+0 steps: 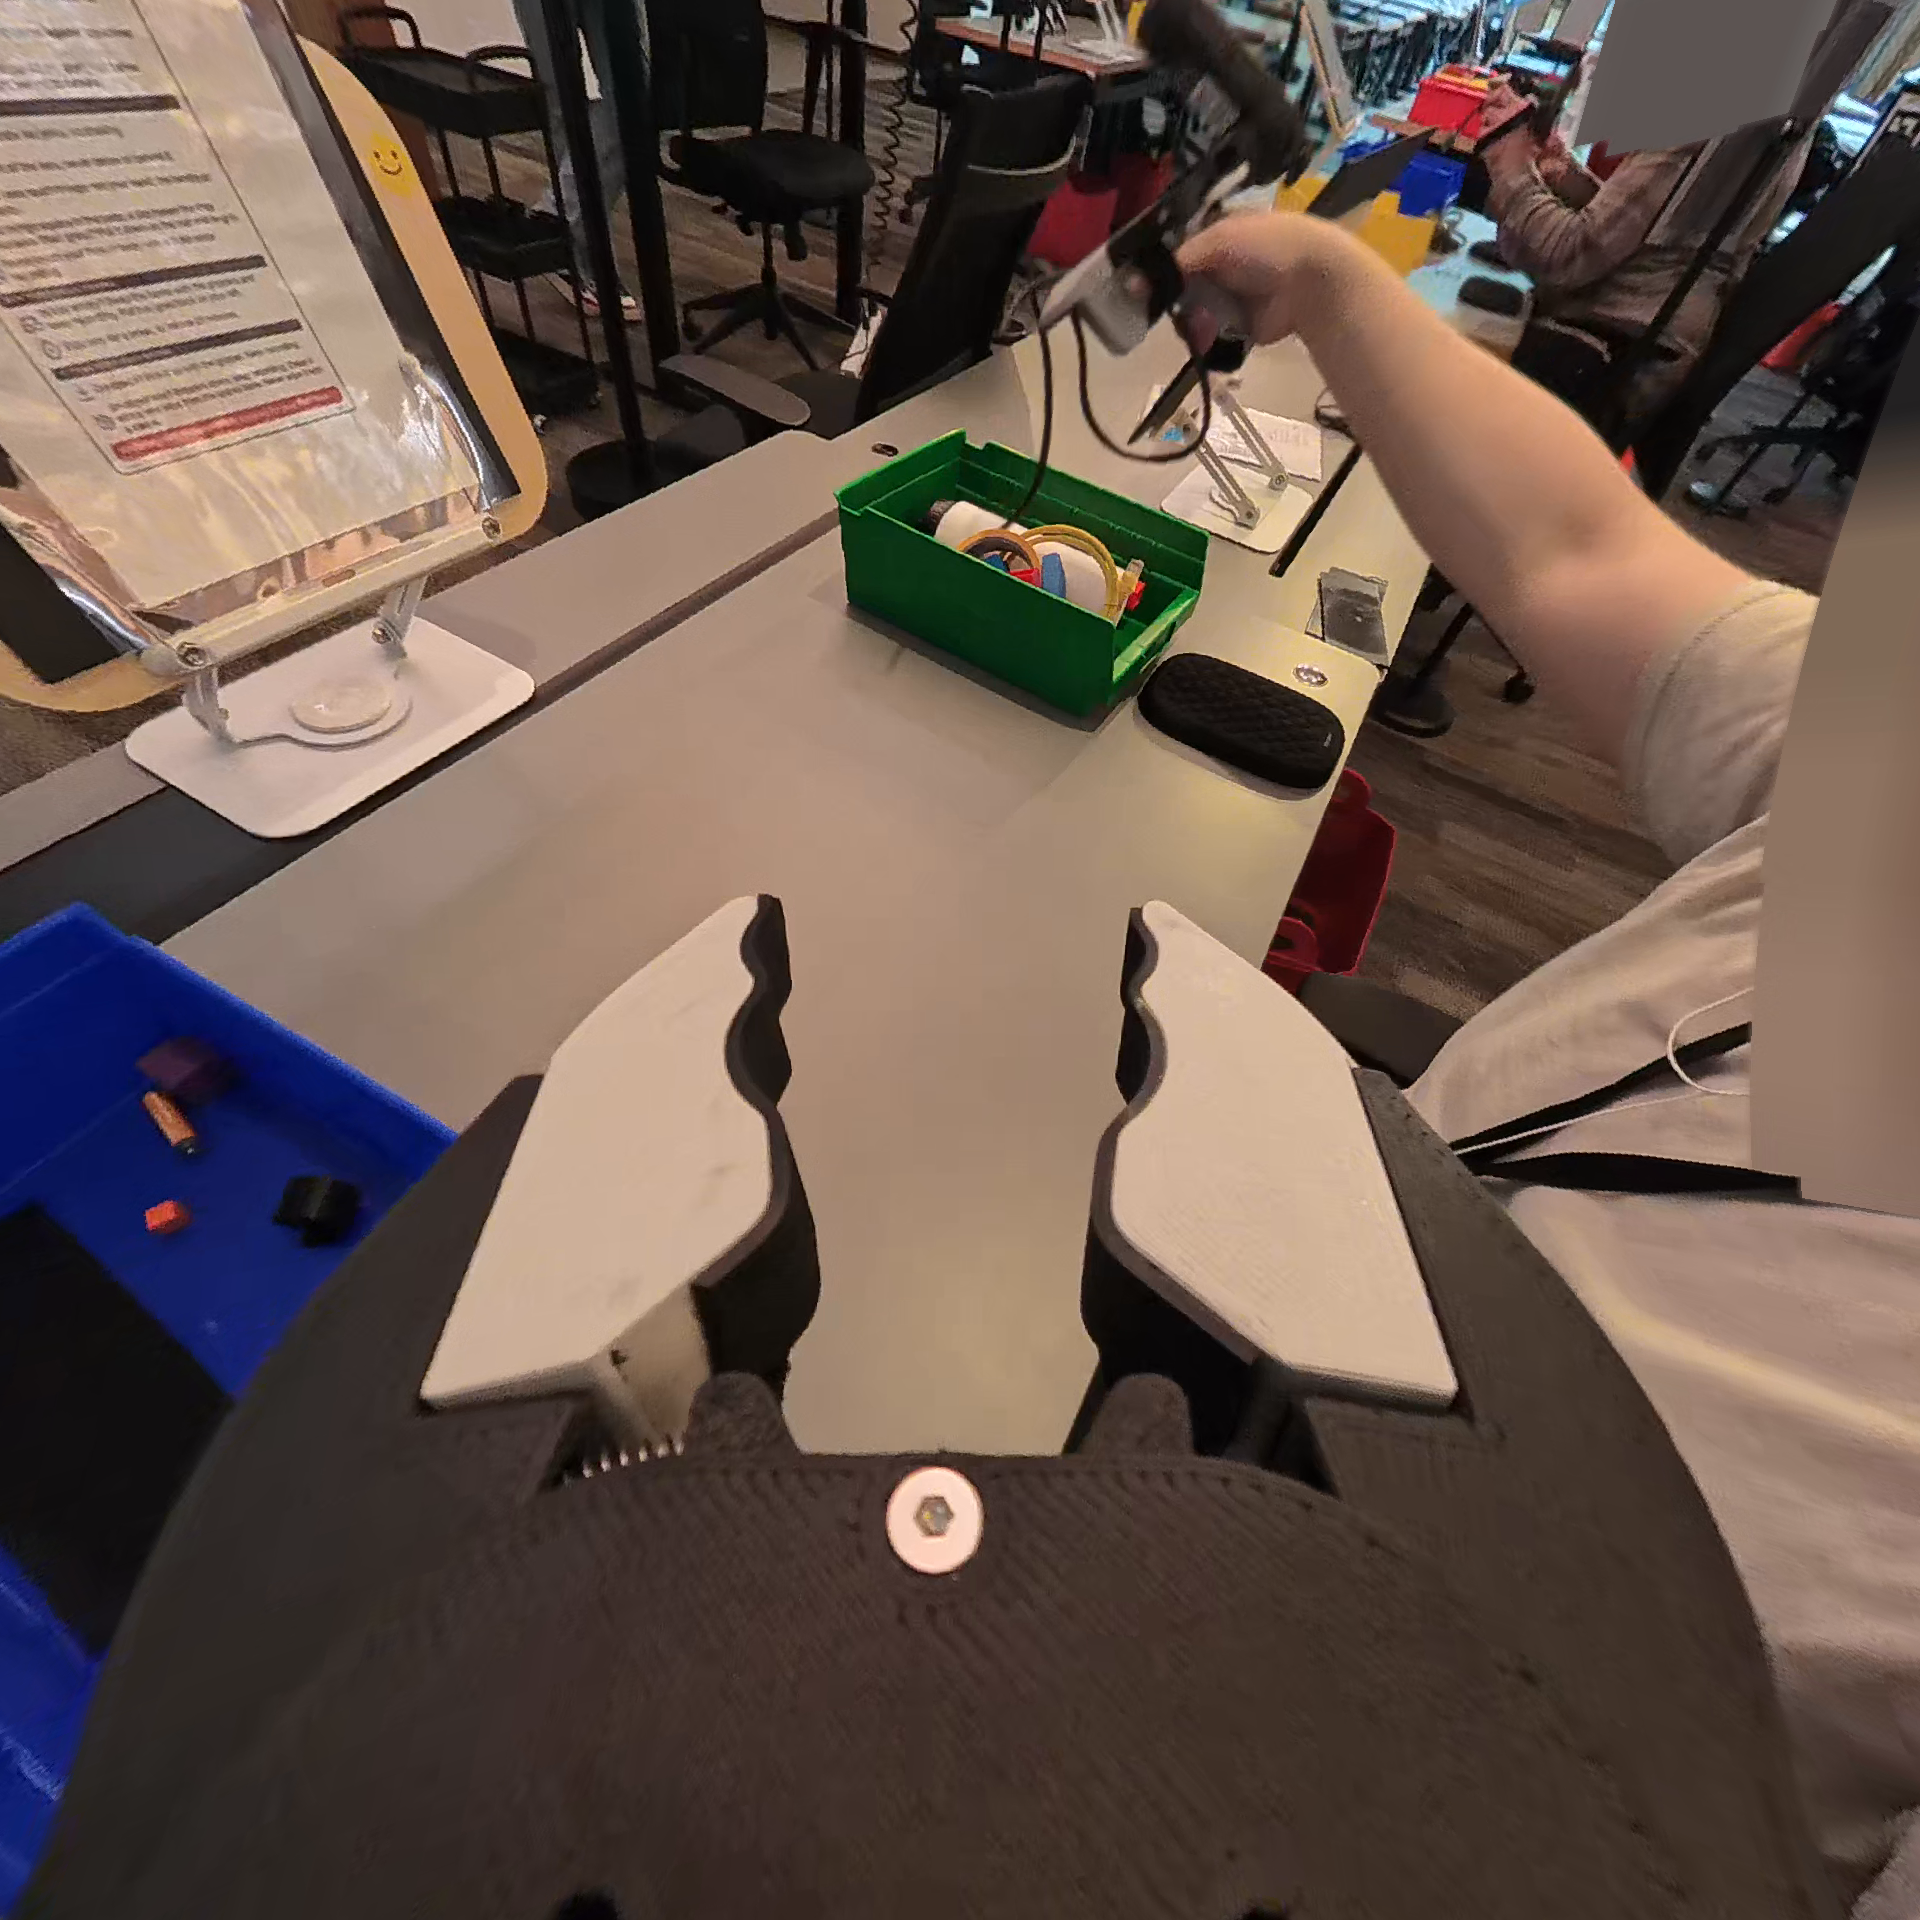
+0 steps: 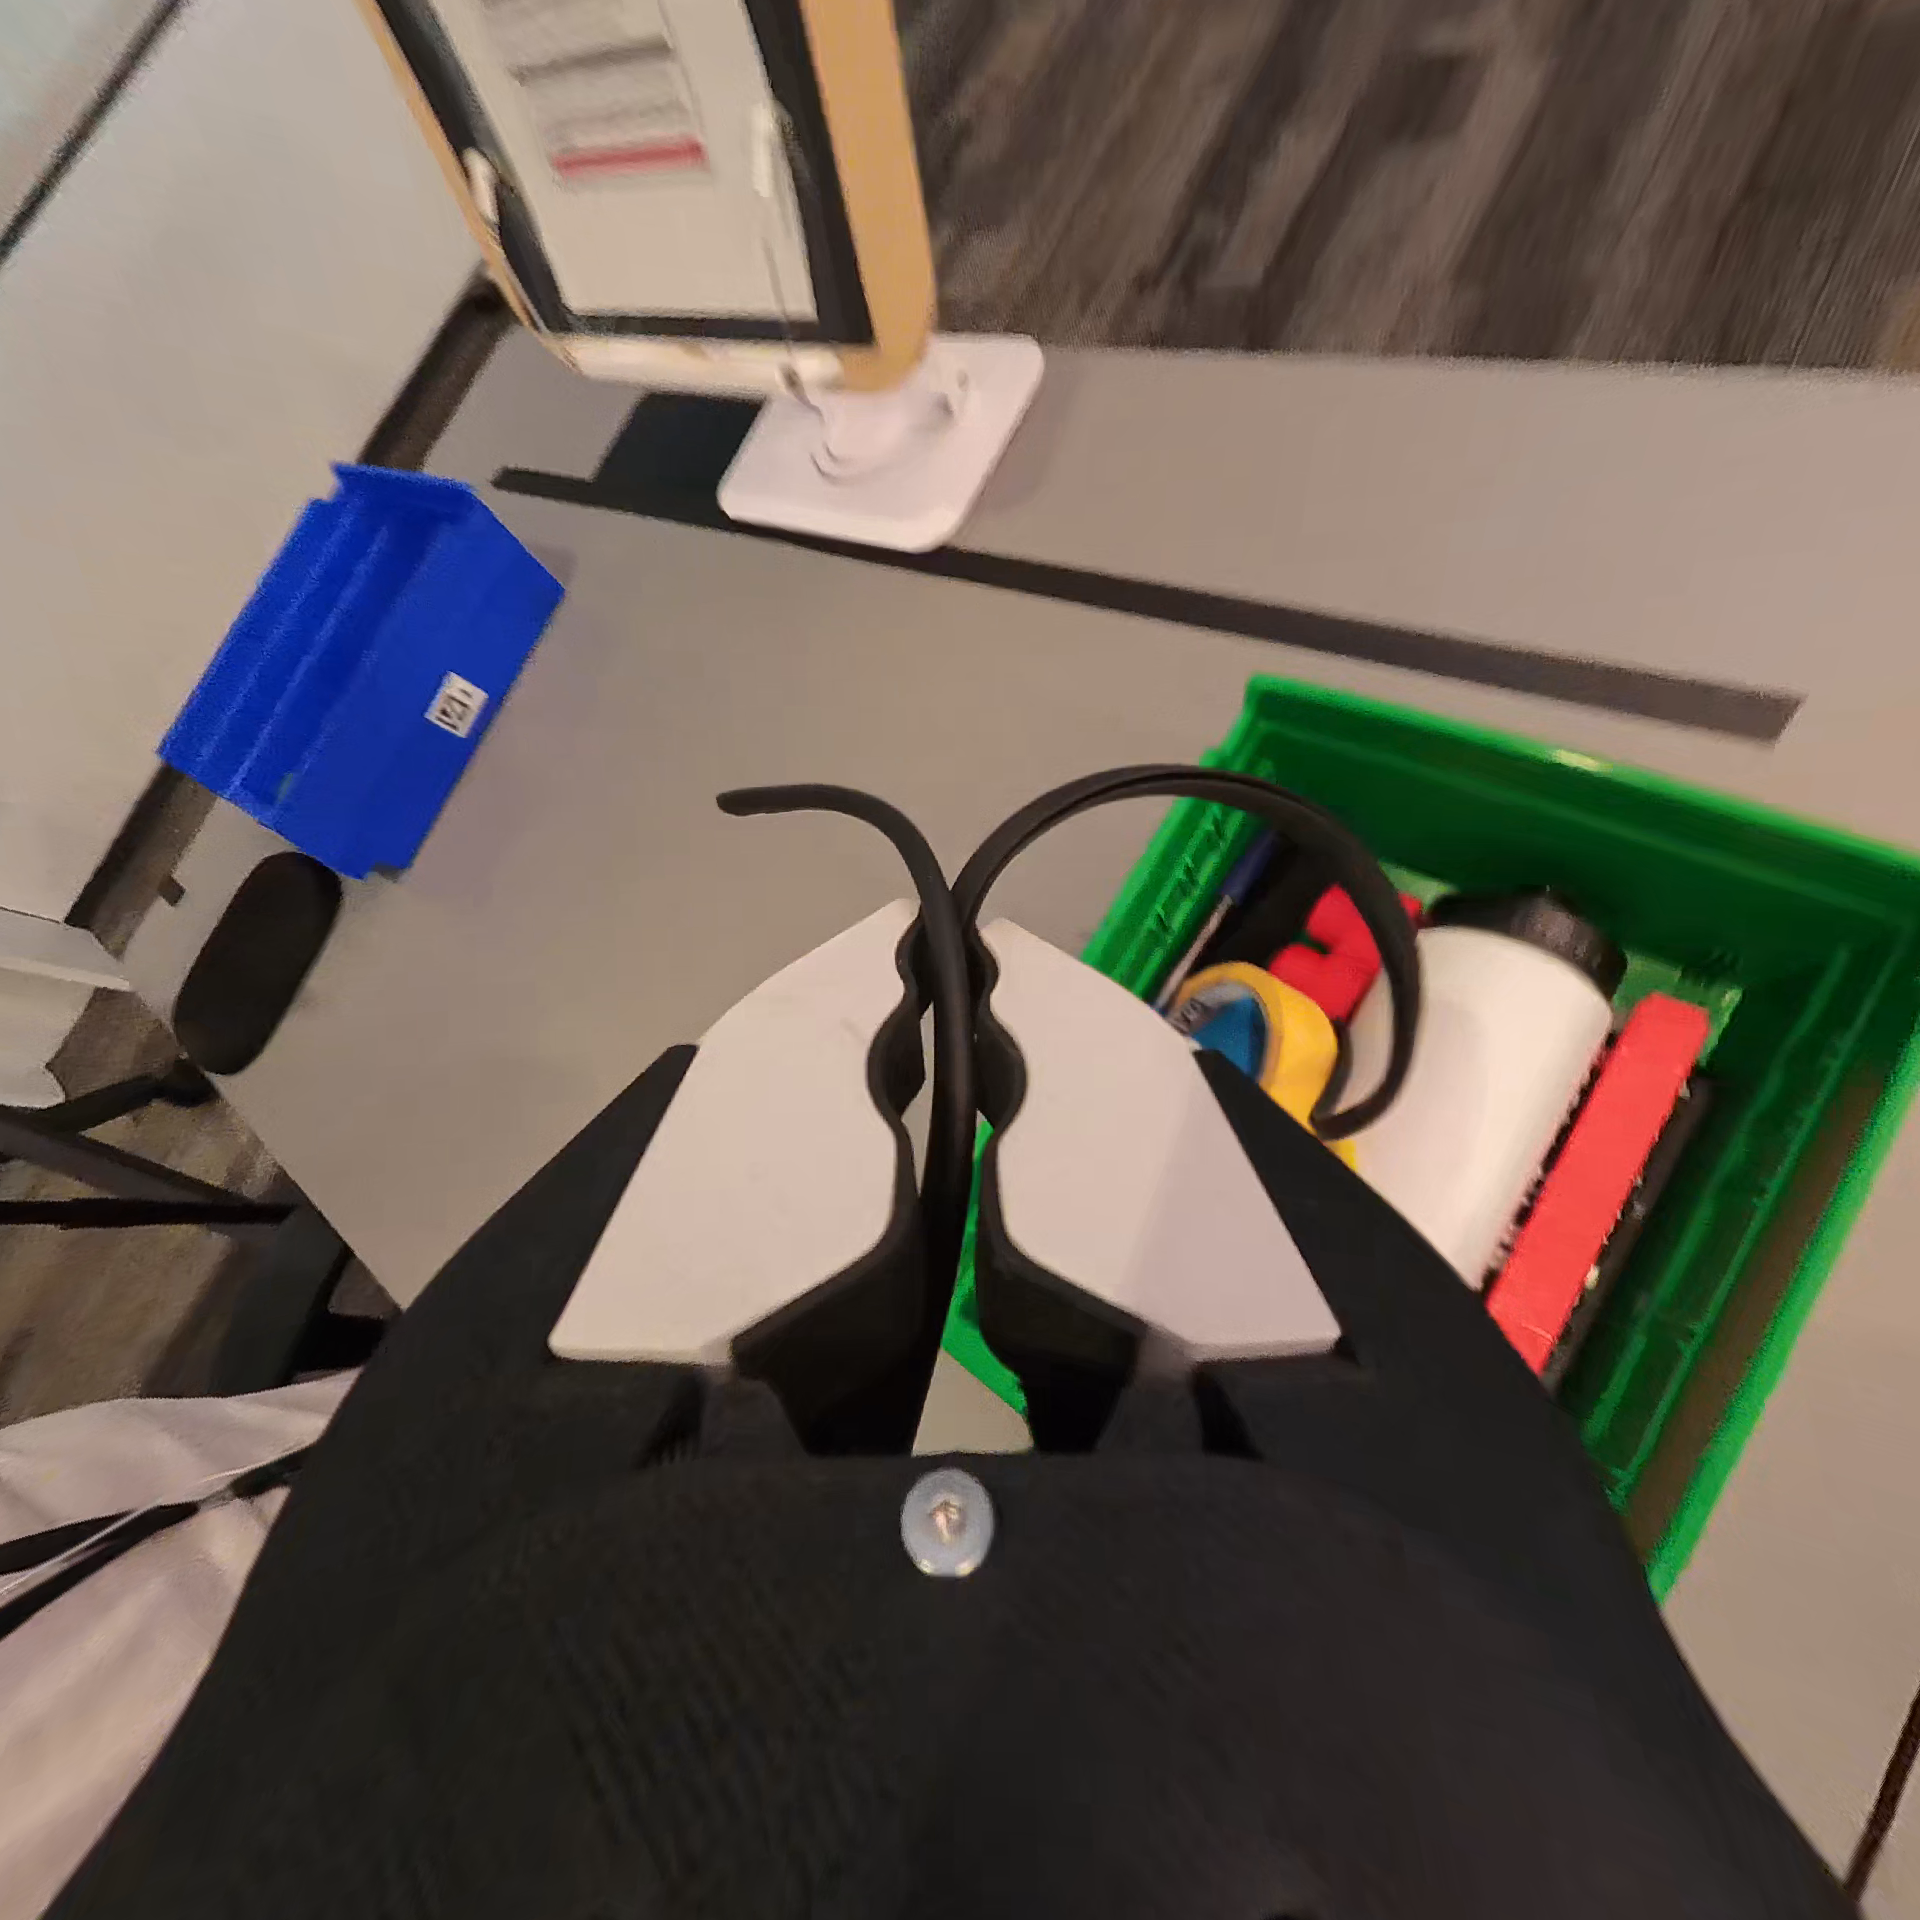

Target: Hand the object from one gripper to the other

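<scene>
My right gripper (image 2: 943, 935) is shut on a thin black cable (image 2: 1164, 774) that loops out past its fingertips, one end curling left and the other dropping into the green bin (image 2: 1766, 862). In the left wrist view the right gripper (image 1: 1132, 275) is held high above the green bin (image 1: 966, 613), with the black cable (image 1: 1042, 416) hanging from it into the bin. My left gripper (image 1: 954, 925) is open and empty, low over the grey table (image 1: 727, 831), well short of the cable.
The green bin holds a white bottle (image 2: 1486, 1070), tape rolls and red pieces. A blue bin (image 1: 94, 1049) with small parts sits at my left; it also shows in the right wrist view (image 2: 353, 665). A sign stand (image 1: 312, 717) and a black pad (image 1: 1242, 717) rest on the table. There is about 60 centimeters between the tips of the two grippers.
</scene>
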### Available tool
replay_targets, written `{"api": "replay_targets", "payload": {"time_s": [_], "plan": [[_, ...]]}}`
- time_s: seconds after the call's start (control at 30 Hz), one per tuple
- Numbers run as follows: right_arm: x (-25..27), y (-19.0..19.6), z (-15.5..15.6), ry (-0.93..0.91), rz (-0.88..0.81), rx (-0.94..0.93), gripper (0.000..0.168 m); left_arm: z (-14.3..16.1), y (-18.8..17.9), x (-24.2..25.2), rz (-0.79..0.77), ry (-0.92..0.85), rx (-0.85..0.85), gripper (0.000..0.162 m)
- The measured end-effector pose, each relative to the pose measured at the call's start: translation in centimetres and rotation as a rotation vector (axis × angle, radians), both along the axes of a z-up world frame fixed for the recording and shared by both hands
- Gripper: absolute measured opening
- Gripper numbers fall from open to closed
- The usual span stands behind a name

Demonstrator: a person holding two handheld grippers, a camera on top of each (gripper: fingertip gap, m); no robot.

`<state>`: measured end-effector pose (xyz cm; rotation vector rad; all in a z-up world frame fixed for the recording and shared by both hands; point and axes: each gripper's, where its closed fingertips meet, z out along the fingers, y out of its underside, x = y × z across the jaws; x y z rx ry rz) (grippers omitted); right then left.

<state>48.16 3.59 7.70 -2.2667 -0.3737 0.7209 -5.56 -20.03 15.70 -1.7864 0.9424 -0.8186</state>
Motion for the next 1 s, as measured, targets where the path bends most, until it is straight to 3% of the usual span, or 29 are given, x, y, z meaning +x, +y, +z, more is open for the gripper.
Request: {"api": "replay_targets", "payload": {"time_s": [0.23, 0.33, 0.4, 0.53, 0.77, 1.0], "plan": [[3.6, 2.0, -11.2, -0.298, -0.049, -0.175, 0.005, -1.0, -2.5, -1.1, 0.043, -0.007, 0.014, 0.061], [3.9, 2.0, -14.6, -0.387, -0.037, -0.276, 0.006, -1.6, -3.1, -1.4, 0.057, -0.003, 0.003, 0.064], [4.0, 1.8, -15.6, -0.408, -0.050, -0.347, 0.026, -1.8, -3.4, -1.7, 0.074, 0.006, 0.006, 0.064], [4.3, 0.1, -13.9, -0.428, -0.011, -0.460, 0.038, -2.2, -3.8, -2.7, 0.105, 0.024, 0.010, 0.064], [5.6, -6.5, -6.0, -0.565, 0.061, -0.626, 0.044, -2.6, -2.3, -4.7, 0.186, -0.008, 0.022, 0.064], [3.6, -10.9, -2.9, -0.705, 0.206, -0.554, 0.044, -3.0, 0.0, -5.8, 0.204, -0.109, -0.025, 0.062]]}}
